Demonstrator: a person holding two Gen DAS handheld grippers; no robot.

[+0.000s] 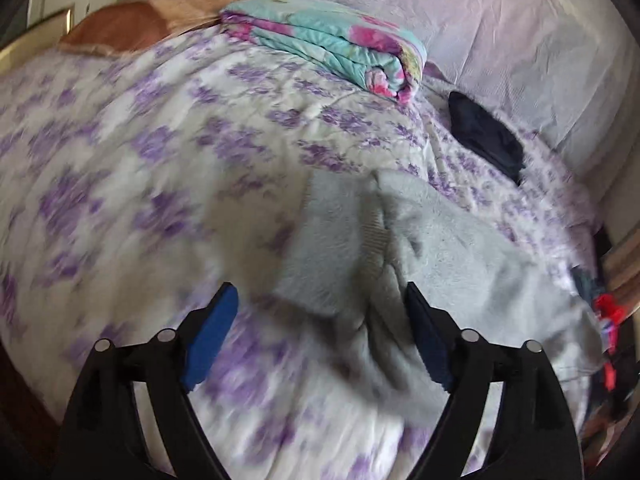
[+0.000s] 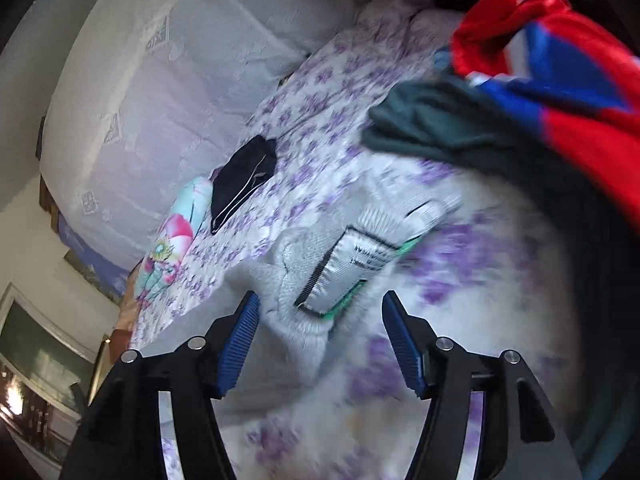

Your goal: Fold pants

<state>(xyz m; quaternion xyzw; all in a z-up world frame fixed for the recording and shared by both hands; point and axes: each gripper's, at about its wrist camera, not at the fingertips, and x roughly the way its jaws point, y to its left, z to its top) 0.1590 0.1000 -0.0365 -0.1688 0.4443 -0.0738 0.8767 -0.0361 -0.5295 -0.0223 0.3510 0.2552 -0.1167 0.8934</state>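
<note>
Black claw [image 1: 320,320], blue ribbed pads [image 2: 240,344]; silver screws

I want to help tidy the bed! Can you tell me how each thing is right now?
Grey pants: lying rumpled on the bedspread, label showing.
Left gripper: open, empty.
Right gripper: open, empty.
Floral blanket: folded.
Dark garment: folded.
Red and blue clothes: heaped.

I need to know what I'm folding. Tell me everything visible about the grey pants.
The grey pants are light grey and look like soft, fleecy knit. They lie crumpled and unfolded on the purple-flowered bedspread. In the right wrist view a ribbed band lies turned out, showing a white printed label with green stitching along one edge. Both the left gripper and the right gripper hang over the pants with jaws open, gripping nothing; contact cannot be told.
</note>
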